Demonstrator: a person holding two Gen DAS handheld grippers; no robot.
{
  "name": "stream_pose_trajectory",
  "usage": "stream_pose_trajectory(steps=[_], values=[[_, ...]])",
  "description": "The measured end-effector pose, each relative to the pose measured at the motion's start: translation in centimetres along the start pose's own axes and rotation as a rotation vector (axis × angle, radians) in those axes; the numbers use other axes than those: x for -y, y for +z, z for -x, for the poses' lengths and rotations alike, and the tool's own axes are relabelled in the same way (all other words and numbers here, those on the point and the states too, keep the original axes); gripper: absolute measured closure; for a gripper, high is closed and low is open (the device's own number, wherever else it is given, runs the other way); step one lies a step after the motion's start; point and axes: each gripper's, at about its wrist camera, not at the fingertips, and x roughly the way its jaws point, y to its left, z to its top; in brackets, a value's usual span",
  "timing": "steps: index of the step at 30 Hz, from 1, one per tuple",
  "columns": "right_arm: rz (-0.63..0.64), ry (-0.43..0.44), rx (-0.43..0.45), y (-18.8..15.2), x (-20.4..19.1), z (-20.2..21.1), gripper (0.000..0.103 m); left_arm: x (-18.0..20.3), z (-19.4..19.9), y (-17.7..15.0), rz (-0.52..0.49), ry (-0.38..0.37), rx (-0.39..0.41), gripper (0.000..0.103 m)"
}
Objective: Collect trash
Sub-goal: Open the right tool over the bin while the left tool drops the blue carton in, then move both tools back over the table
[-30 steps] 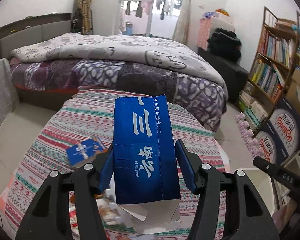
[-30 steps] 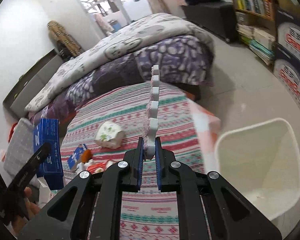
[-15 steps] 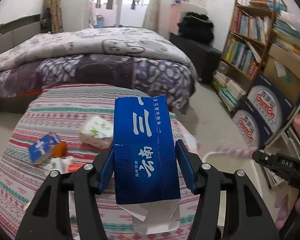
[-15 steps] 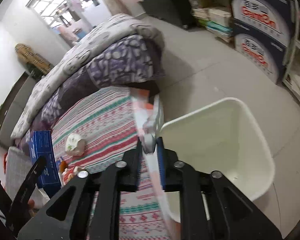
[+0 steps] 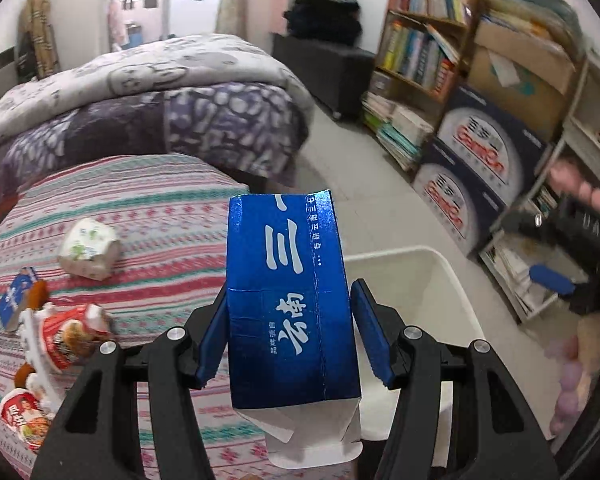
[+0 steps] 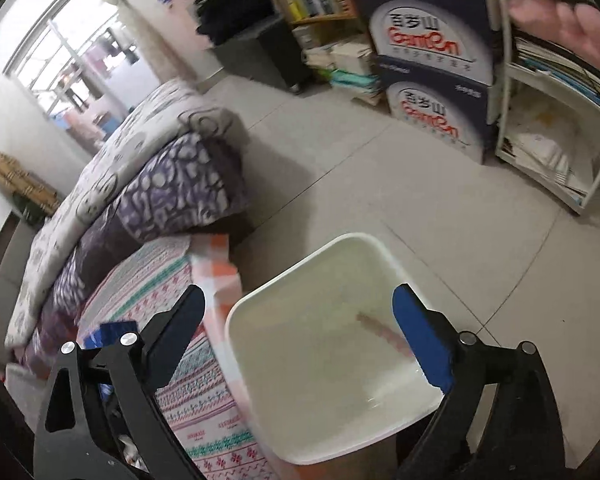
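Observation:
My left gripper [image 5: 288,332] is shut on a tall blue carton [image 5: 290,300] with white characters, held upright at the table's right edge, beside the white trash bin [image 5: 448,276]. My right gripper [image 6: 300,336] is open and empty above the white bin [image 6: 260,308]; a blurred pink strip [image 6: 380,330] is inside the bin. More trash lies on the striped tablecloth [image 5: 160,208]: a crumpled white packet [image 5: 88,248], red noodle cups [image 5: 68,336] and a small blue pack [image 5: 14,300].
A bed with a purple and grey quilt [image 5: 148,108] stands behind the table. Bookshelves [image 5: 420,52] and stacked blue boxes [image 5: 480,168] line the right wall. Tiled floor [image 6: 420,200] surrounds the bin.
The right gripper moved over the bin and opened, letting go of the pink strip, which now lies in the bin. The left gripper swung right with the blue carton towards the bin.

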Motion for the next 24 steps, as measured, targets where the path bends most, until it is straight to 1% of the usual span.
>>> stream_pose_trajectory(steps=[6,10,12,13,15,17,19,24], values=[[-0.105,0.012,0.021,1.1,2.3,0.7,0.007,3.0,-2.0,-0.7,-0.013,-0.079,-0.059,0.045],[-0.146,0.021,0.042,1.8,3.1,1.2,0.007,4.6,-2.7,-0.7,-0.02,-0.144,-0.076,0.044],[-0.154,0.022,0.051,2.0,3.4,1.5,0.007,5.0,-2.8,-0.6,-0.011,-0.171,-0.071,0.035],[-0.154,0.018,0.057,2.0,3.4,1.6,0.007,5.0,-2.8,-0.5,-0.004,-0.18,-0.066,0.029],[-0.149,0.011,0.065,2.0,3.4,1.7,0.007,5.1,-2.6,-0.4,-0.002,-0.183,-0.06,0.027],[-0.14,0.006,0.068,1.8,3.2,1.7,0.007,4.9,-2.5,-0.3,0.003,-0.192,-0.057,0.022],[-0.128,-0.001,0.07,1.7,2.8,1.5,0.007,4.8,-2.4,-0.3,0.003,-0.185,-0.056,0.021],[-0.056,-0.02,0.085,1.0,0.8,1.5,0.007,3.9,-1.9,-0.9,-0.029,-0.105,-0.05,0.021]])
